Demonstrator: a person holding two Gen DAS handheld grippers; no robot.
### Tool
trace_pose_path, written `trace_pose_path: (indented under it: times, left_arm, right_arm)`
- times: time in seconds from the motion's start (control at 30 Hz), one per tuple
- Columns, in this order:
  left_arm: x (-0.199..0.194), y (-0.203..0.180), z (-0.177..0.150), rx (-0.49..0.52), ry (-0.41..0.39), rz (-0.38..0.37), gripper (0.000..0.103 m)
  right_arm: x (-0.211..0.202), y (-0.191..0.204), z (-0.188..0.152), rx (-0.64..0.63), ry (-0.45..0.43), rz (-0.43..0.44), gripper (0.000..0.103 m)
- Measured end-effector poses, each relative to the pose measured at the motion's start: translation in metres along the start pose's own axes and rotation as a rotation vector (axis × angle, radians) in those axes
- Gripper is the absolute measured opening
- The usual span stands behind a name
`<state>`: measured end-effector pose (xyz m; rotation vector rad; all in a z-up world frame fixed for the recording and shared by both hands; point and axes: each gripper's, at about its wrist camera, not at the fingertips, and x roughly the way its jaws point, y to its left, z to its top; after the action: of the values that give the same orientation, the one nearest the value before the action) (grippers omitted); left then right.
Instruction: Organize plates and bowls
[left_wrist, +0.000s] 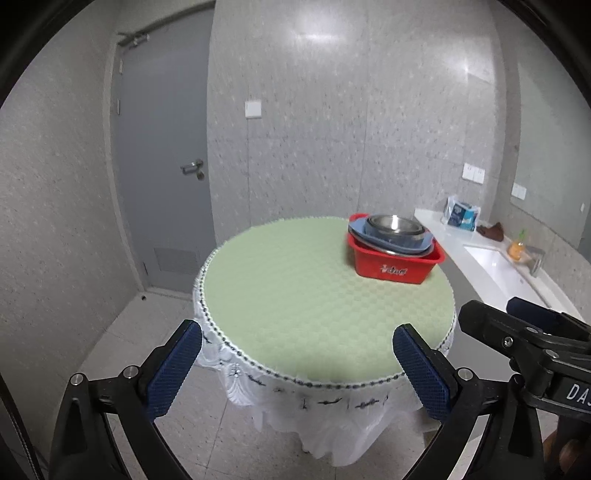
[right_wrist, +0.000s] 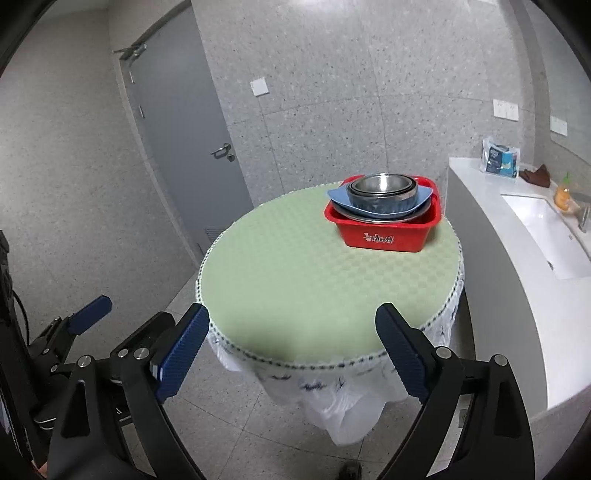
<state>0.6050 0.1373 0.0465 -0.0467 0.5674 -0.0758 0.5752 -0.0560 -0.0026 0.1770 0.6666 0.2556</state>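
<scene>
Round table (left_wrist: 314, 295) w/ pale green checked top and white lace-edged cloth, centre of room. Red basin (left_wrist: 395, 260) sits on far right part of tabletop, near the edge. Inside it, stacked: steel plate at bottom, blue plate (left_wrist: 391, 240) above, steel bowls (left_wrist: 395, 223) nested on top. Stack leans slightly; basin upright. Rest of tabletop bare of dishes.

Left gripper (left_wrist: 299, 373): jaws spread wide, nothing between them, held off near edge of table, well apart from basin. Right gripper (right_wrist: 291, 349): jaws likewise wide apart, holding nothing, also at near edge.

Surroundings: grey door (left_wrist: 166, 166) behind table, left. White counter (right_wrist: 517, 258) w/ sink (right_wrist: 546, 229) on right; packet (right_wrist: 498, 155), brown cloth, orange bottle on it.
</scene>
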Motion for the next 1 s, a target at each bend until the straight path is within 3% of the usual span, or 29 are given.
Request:
trace_pose_path:
  times: [0.1,0.47,0.67,1.0]
  left_arm:
    - [-0.026,0.0,-0.02,0.001,-0.018,-0.001,0.102]
    - [-0.123,-0.011,-0.084,-0.019,-0.035,-0.001,0.102]
    - [-0.18,-0.042,-0.128,-0.022,-0.04,0.034,0.102]
    - [-0.275,-0.092,-0.189,-0.053,-0.062,0.053,0.102]
  right_arm:
    - [-0.021,0.008,-0.014,-0.024,-0.036,-0.009,0.1]
    - [-0.094,0.01,-0.064,-0.085,-0.103,-0.027,0.103]
    - [-0.147,0.004,-0.101,-0.172,-0.163,-0.07,0.103]
    - [-0.211,-0.023,-0.158,-0.177,-0.157,-0.067,0.103]
